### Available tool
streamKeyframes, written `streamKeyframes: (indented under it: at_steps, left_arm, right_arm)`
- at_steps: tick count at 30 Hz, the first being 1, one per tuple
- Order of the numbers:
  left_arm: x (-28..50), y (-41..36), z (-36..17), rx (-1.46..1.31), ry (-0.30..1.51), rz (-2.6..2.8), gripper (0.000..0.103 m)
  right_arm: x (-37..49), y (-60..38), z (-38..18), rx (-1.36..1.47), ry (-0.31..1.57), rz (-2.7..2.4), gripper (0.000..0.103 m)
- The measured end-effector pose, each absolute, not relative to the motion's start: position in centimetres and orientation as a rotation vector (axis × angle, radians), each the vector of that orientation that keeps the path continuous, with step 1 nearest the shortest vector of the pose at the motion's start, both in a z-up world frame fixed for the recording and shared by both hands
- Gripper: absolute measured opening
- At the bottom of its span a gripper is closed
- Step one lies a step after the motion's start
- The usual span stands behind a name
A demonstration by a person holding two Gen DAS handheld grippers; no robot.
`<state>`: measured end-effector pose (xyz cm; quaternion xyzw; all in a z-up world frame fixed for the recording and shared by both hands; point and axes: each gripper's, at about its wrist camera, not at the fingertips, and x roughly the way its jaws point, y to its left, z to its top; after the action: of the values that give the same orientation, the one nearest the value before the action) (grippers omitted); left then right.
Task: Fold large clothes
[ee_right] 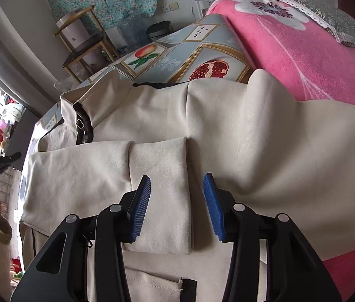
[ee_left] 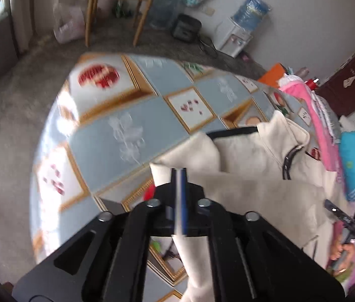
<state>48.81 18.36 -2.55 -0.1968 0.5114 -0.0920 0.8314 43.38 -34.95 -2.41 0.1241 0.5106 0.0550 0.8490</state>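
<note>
**Inspector:** On the fruit-patterned tablecloth (ee_right: pixel 190 58) lies the cream jacket (ee_right: pixel 227 125), spread flat, with its far side running up against a pink floral blanket (ee_right: pixel 303 50). One sleeve (ee_right: pixel 102 176) is folded across the body, and its cuff (ee_right: pixel 160 191) rests on top near the middle.

**Assistant:** And the grippers?

**Inspector:** The right gripper (ee_right: pixel 177 201) hangs over that cuff with its blue pads (ee_right: pixel 141 209) spread apart. The cuff sits between them in the view, but neither pad presses on it. The left gripper (ee_left: pixel 178 201) is pressed nearly together, pinching a fold of cream cloth (ee_left: pixel 167 173) at the jacket's edge. A strip of the same fabric trails down beneath the jaws.

**Assistant:** How do you judge the handling?

**Inspector:** Soft, and moderately thick. The cloth drapes and creases readily and holds no shape of its own, so anything lifted by one point will sag and drag. It does not look slippery, since the weave appears matte and the ribbed pads should bite. It is not fragile either. The black zipper (ee_right: pixel 83 123) at the collar is the only hard part, and a poor place to grip.

**Assistant:** Where should it be gripped?

**Inspector:** At doubled edges: cuff, hem or shoulder seam. One thin layer would likely slip out or pull the layer beneath askew. Two spaced holds would carry the fold evenly.
</note>
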Motion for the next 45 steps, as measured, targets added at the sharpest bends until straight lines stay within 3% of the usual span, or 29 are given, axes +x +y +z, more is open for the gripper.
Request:
streamKeyframes:
  at_steps: [1, 2, 5, 8, 9, 11, 12, 18, 26, 29, 31, 33, 37, 39, 41, 43, 45]
  left_arm:
    - [48.7, 18.4, -3.0, -0.426, 1.095, -0.192, 0.047]
    - [48.6, 18.4, -3.4, -0.439, 1.099, -0.179, 0.053]
    - [48.9, 18.4, -4.4, -0.478, 1.12, -0.185, 0.053]
    - [49.5, 18.0, -5.3, -0.489, 1.138, -0.165, 0.042]
    - [49.6, 17.9, -5.5, -0.488, 1.134, -0.165, 0.029]
    - [49.7, 17.6, -5.7, -0.463, 1.13, -0.153, 0.019]
    - [49.6, 17.5, -5.5, -0.447, 1.121, -0.156, 0.005]
    - [47.9, 15.6, 0.3, -0.255, 0.931, -0.179, 0.004]
    - [49.3, 16.9, -4.2, -0.265, 1.03, -0.094, 0.004]
    - [49.0, 17.1, -4.1, -0.274, 1.019, -0.094, 0.004]
    - [48.7, 17.2, -3.8, -0.276, 1.009, -0.094, 0.004]
    - [48.5, 17.3, -3.3, -0.278, 0.994, -0.092, 0.004]
    - [48.5, 16.7, -3.6, -0.247, 1.011, -0.079, 0.005]
    - [48.5, 16.6, -3.7, -0.241, 1.023, -0.065, 0.011]
    - [47.9, 17.1, -3.0, -0.243, 1.008, -0.037, 0.016]
    - [47.0, 17.6, -1.9, -0.242, 0.979, -0.017, 0.027]
    - [45.5, 17.7, -0.2, -0.228, 0.941, -0.029, 0.028]
  right_arm:
    - [43.4, -34.9, -2.5, 0.262, 1.08, 0.121, 0.043]
    - [43.5, -34.7, -2.7, 0.265, 1.088, 0.132, 0.043]
    - [43.8, -34.1, -3.0, 0.268, 1.103, 0.153, 0.044]
    - [44.1, -34.1, -3.3, 0.277, 1.102, 0.151, 0.045]
    - [44.2, -34.2, -3.5, 0.285, 1.103, 0.15, 0.045]
    - [44.3, -34.5, -3.8, 0.301, 1.106, 0.151, 0.045]
    - [44.4, -34.6, -3.9, 0.306, 1.107, 0.152, 0.045]
    - [44.6, -34.6, -3.6, 0.279, 1.101, 0.144, 0.045]
    - [45.5, -32.6, -4.1, 0.128, 1.125, 0.111, 0.043]
    - [45.8, -31.3, -4.3, 0.018, 1.138, 0.107, 0.025]
    - [45.8, -30.8, -4.1, -0.039, 1.127, 0.095, 0.007]
    - [45.5, -30.5, -3.4, -0.066, 1.091, 0.09, 0.006]
    - [45.7, -30.4, -4.0, -0.117, 1.076, 0.045, 0.006]
    - [45.6, -30.3, -4.4, -0.128, 1.078, 0.031, 0.007]
    - [45.5, -30.5, -3.6, -0.125, 1.065, 0.01, 0.013]
    - [45.0, -30.9, -2.3, -0.113, 1.043, -0.014, 0.023]
    - [44.1, -30.9, -0.6, -0.091, 0.996, -0.002, 0.037]
